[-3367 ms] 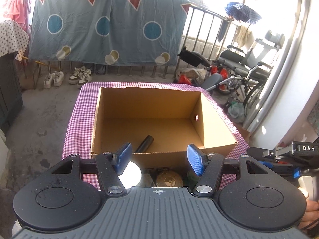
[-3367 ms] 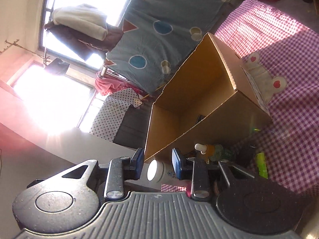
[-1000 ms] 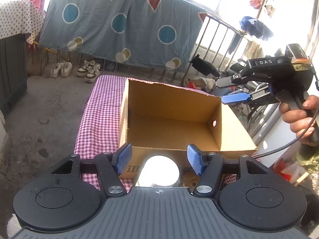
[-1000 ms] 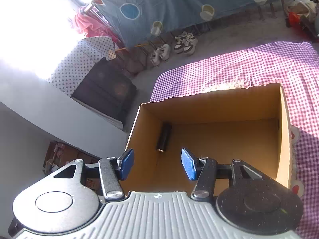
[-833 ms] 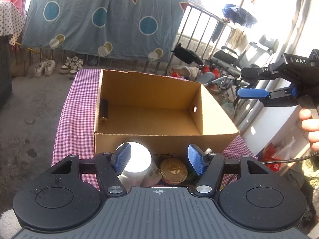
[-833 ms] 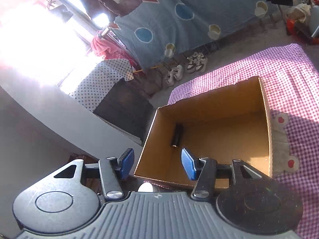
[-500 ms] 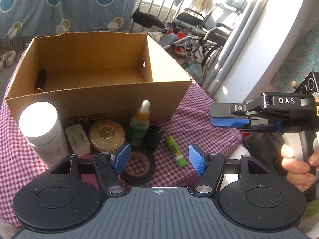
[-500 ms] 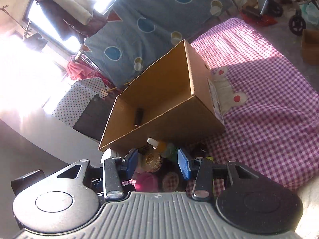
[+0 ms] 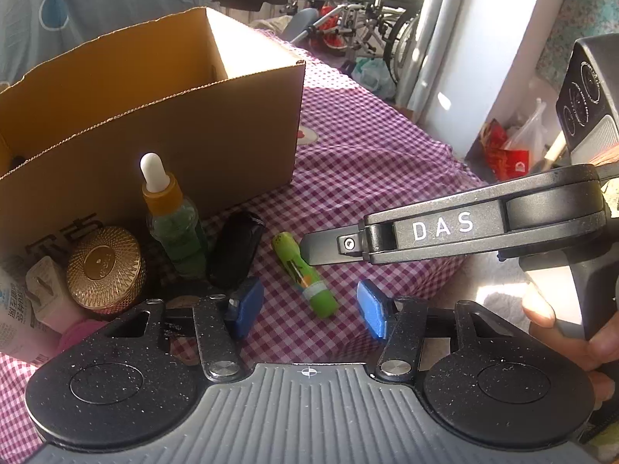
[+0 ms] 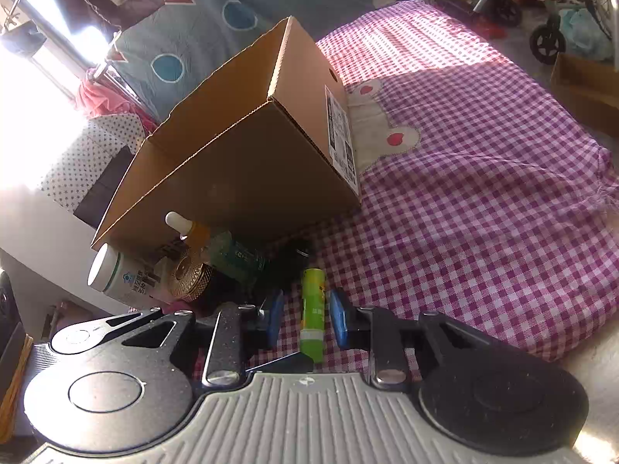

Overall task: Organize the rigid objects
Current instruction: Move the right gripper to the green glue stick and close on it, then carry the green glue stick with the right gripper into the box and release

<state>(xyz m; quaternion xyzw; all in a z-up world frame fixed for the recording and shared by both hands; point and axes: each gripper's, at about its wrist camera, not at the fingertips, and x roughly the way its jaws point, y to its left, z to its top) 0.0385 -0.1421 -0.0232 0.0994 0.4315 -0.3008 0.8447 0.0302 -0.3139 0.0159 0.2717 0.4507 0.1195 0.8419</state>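
A green glue stick (image 10: 312,313) lies on the checked cloth between the pads of my right gripper (image 10: 306,319). Its jaws are closing, with small gaps still showing on both sides of the stick. In the left wrist view the same green stick (image 9: 303,274) lies under the right gripper's tip (image 9: 309,247). My left gripper (image 9: 307,311) hovers just short of the stick; its jaws are closing on nothing. The open cardboard box (image 9: 193,135) stands behind. In front of it are a dropper bottle (image 9: 170,216), a gold tin (image 9: 102,266) and a black object (image 9: 236,251).
A white plug adapter (image 9: 46,290) and a white bottle (image 10: 116,274) stand at the left end of the row. A hand (image 9: 561,328) holds the right gripper's handle. The checked tablecloth (image 10: 464,193) drops off at the right edge. A wheelchair (image 9: 367,11) stands beyond the table.
Both grippers came down from over the box to the objects in front of it. The right gripper's jaws narrowed and now straddle the green stick. The left jaws narrowed a little.
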